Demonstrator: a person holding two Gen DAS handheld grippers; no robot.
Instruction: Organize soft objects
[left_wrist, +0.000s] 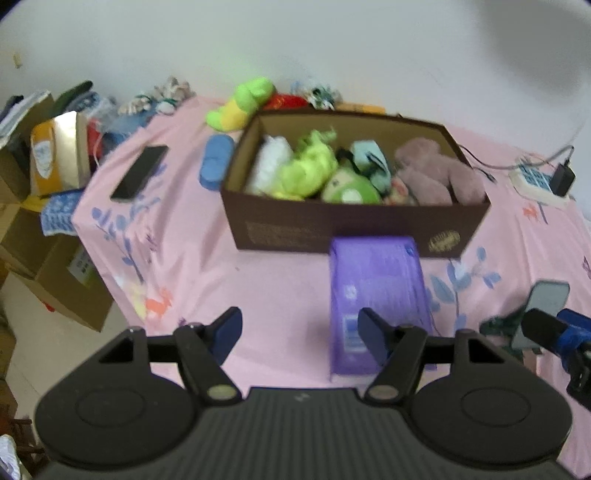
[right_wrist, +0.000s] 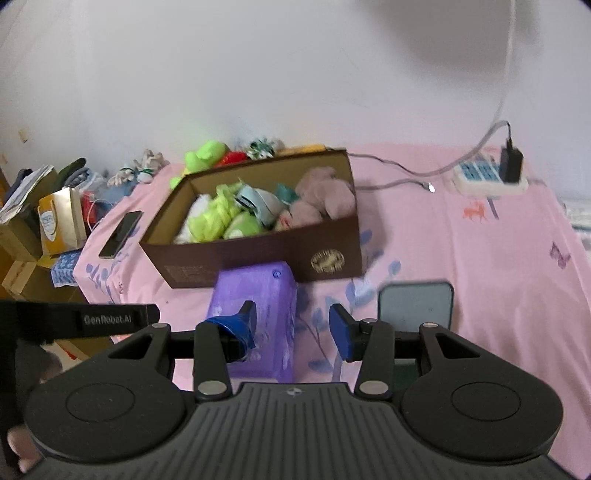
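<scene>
One brown cardboard box is sitting on the pink sheet, holding several plush toys; one purple soft pack is lying just before it. Both the left gripper and right gripper are hanging apart, gripping nothing.

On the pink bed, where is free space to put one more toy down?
Bare sheet lies between the black phone and the brown box, and right of the box before the power strip. The box is crowded with plush; the purple pack blocks its front.
</scene>
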